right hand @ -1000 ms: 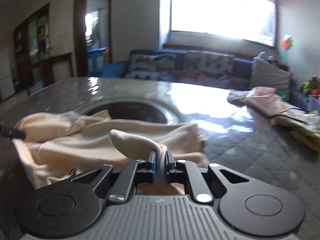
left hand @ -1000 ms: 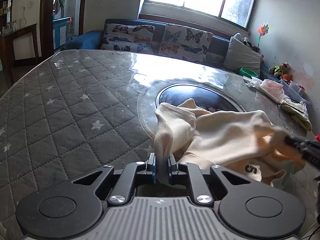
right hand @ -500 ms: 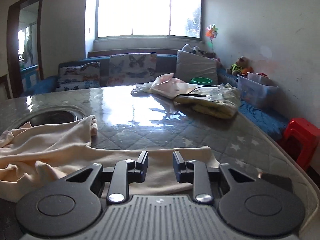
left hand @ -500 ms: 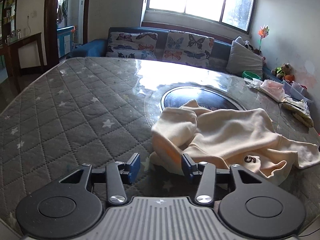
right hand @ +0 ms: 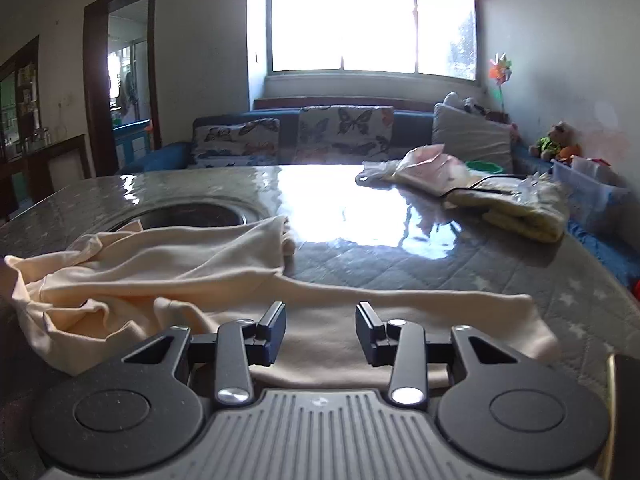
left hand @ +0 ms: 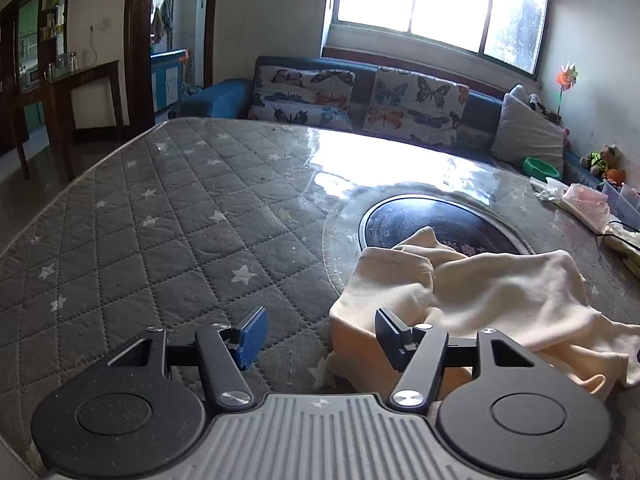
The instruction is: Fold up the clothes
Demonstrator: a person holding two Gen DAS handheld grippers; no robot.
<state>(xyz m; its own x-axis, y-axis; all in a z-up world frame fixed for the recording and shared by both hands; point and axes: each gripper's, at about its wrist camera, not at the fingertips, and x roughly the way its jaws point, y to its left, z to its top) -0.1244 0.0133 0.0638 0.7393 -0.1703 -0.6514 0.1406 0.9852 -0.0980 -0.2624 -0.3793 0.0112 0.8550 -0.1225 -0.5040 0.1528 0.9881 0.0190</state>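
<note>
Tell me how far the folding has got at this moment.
Barely begun. The cream fabric garment lies rumpled on the grey quilted star-print table cover, one sleeve stretched out, no neat fold visible. Left gripper and right gripper are open, holding nothing. Flattening and every fold remain.

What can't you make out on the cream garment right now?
- Cream garment: its near hem is hidden by the left gripper body, left wrist view.
- Its left end is cut by the frame edge, right wrist view; right gripper covers the near edge.
</note>
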